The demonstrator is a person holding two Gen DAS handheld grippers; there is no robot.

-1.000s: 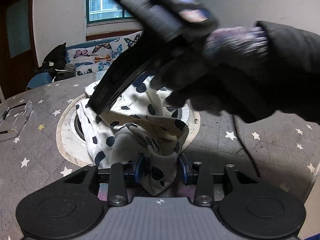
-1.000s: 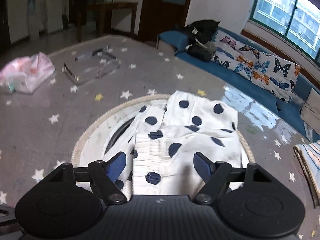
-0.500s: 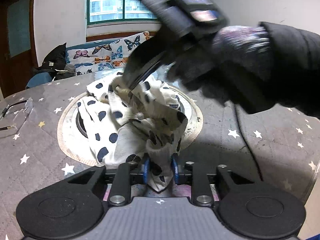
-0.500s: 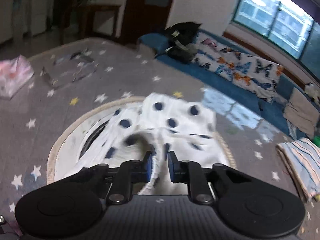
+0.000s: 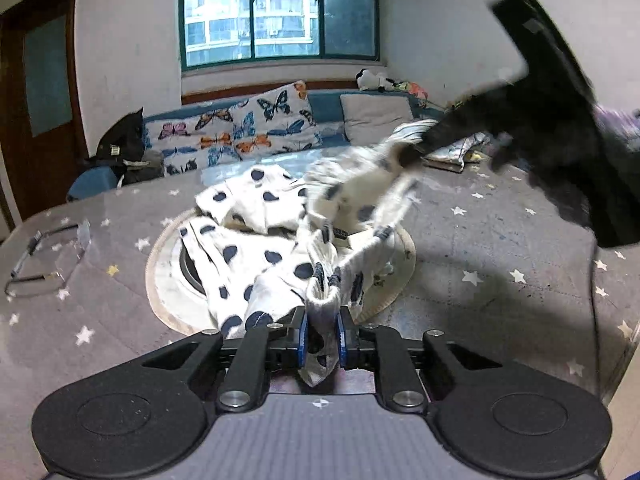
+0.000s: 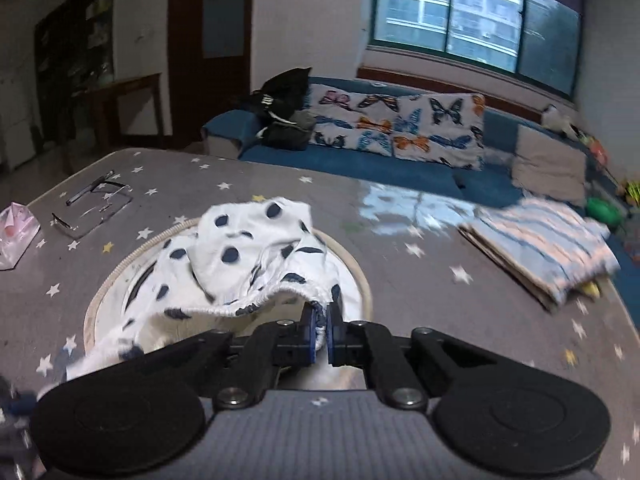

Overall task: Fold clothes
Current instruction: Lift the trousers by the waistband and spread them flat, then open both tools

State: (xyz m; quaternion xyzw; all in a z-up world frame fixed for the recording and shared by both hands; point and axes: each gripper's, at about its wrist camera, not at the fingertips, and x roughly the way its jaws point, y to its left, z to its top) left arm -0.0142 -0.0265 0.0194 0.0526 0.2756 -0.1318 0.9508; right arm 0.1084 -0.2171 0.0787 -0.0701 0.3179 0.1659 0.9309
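STEP: garment spread | polka-dot garment (image 5: pixel 256 248) part-lifted off bench (image 5: pixel 500 248) | left hand-held gripper (image 5: pixel 320 334) clamped on hem, right hand-held gripper (image 6: pixel 320 330) clamped on edge | ADVICE: edge to be drawn taut, level, before lowering flat.

white polka-dot garment (image 5: pixel 256 256), bunched, partly lifted

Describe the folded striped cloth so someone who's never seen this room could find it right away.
Start at the grey star-patterned table cover in front of the blue sofa. Look toward its sofa-side edge, right of the polka-dot garment held in the right tool. The striped cloth lies there alone: neatly folded, flat, pale blue stripes rather than dark dots.
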